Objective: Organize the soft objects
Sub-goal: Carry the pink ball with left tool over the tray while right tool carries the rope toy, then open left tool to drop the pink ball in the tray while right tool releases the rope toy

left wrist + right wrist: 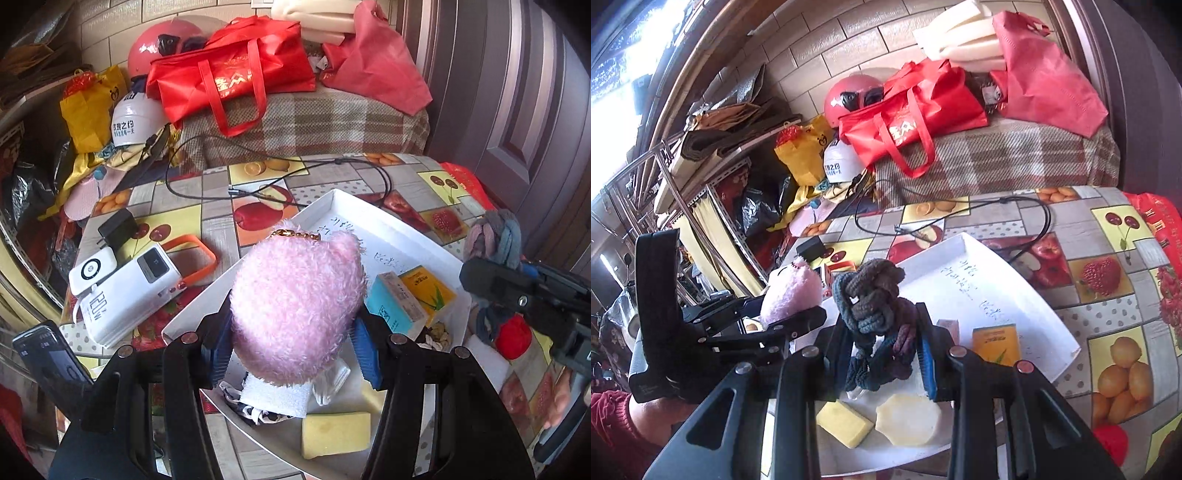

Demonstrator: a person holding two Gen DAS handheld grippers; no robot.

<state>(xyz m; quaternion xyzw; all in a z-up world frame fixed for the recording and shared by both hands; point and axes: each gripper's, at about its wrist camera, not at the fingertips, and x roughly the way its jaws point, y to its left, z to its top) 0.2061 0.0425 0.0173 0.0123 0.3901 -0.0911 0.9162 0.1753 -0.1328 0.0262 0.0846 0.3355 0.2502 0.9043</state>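
Observation:
My left gripper is shut on a fluffy pink plush toy with a gold chain, held above the white tray. It also shows in the right wrist view. My right gripper is shut on a knotted grey-purple rope toy, held above the tray's near end. The rope toy shows at the right edge of the left wrist view. In the tray lie a yellow sponge, a white cloth, a pale foam piece and small boxes.
The table has a fruit-print cloth. On it lie a white power bank, a black charger, a black cable, a phone and a red ball. Red bags, helmets and a plaid cushion sit behind.

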